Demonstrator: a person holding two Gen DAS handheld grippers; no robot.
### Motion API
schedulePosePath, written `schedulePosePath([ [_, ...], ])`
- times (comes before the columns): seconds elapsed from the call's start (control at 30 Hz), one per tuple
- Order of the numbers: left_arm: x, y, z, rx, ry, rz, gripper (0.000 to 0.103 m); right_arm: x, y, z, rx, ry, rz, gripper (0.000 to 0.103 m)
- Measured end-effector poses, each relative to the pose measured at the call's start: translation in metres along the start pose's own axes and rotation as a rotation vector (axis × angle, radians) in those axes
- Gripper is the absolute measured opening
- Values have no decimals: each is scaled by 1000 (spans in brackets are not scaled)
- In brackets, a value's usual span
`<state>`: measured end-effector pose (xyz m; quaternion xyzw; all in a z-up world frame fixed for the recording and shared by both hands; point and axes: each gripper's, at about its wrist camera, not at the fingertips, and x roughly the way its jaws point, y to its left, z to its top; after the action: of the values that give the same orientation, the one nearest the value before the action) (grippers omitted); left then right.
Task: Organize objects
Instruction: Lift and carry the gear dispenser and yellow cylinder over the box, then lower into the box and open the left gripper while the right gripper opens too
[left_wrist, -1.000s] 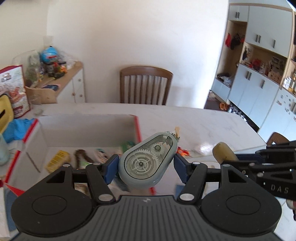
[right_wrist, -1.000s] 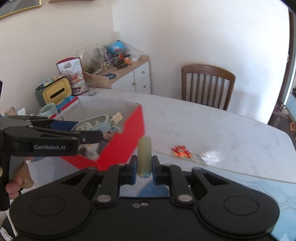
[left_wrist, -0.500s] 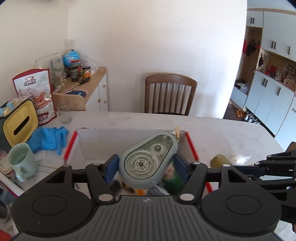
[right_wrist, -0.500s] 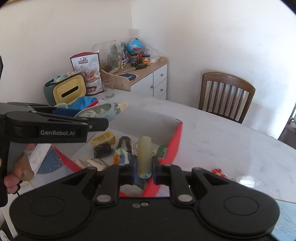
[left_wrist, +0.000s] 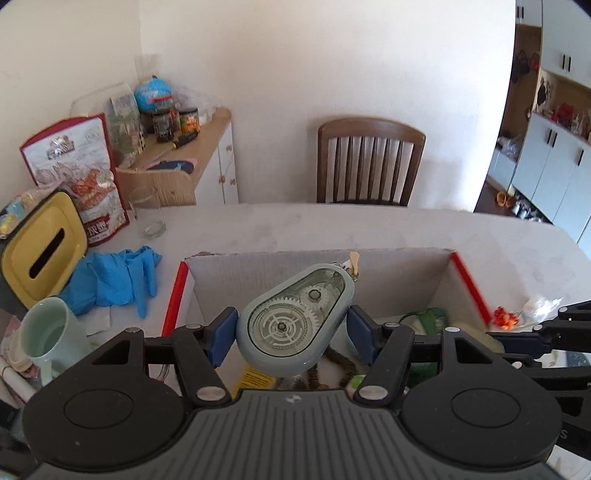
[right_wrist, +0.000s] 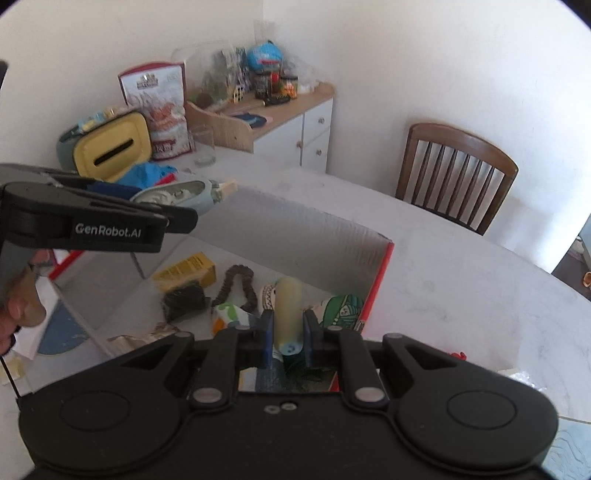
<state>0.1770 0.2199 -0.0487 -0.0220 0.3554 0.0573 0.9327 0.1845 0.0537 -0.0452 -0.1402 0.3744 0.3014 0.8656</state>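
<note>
Two grippers now hang over the red-edged cardboard box (right_wrist: 380, 273), where a second ago they were off to its side above bare table; I judge both loads ready to drop in. Left gripper (left_wrist: 293, 334) is clamped around one grey-blue tape dispenser (left_wrist: 295, 325) with clear gear window. Right gripper (right_wrist: 289, 334) is pinched tight on one pale yellow cylinder (right_wrist: 289, 314). Below, at twelve o'clock from the right jaws, the box already holds one yellow packet (right_wrist: 186, 271), one dark bead loop (right_wrist: 240, 291) and one green-printed pouch (right_wrist: 341, 310); the rest is too muddled to count. One orange trinket (left_wrist: 503, 320) waits outside at three o'clock.
</note>
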Motion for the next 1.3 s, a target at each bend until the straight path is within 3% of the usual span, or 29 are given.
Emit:
schedulePosePath([
  [0.43,60,-11,-3,99,140,-33,64,38,15,-2,-79,83,-40,14],
  [0.8,89,-23,-9,164,267,-39,63,45,18,-7,-68,106,-16,14],
  [1.17,80,-22,-9,145,264,-51,63,39,10,-5,-16,94,11,25],
  [1.3,72,-22,-9,130,247,-60,63,32,8,-6,0,85,19,34],
])
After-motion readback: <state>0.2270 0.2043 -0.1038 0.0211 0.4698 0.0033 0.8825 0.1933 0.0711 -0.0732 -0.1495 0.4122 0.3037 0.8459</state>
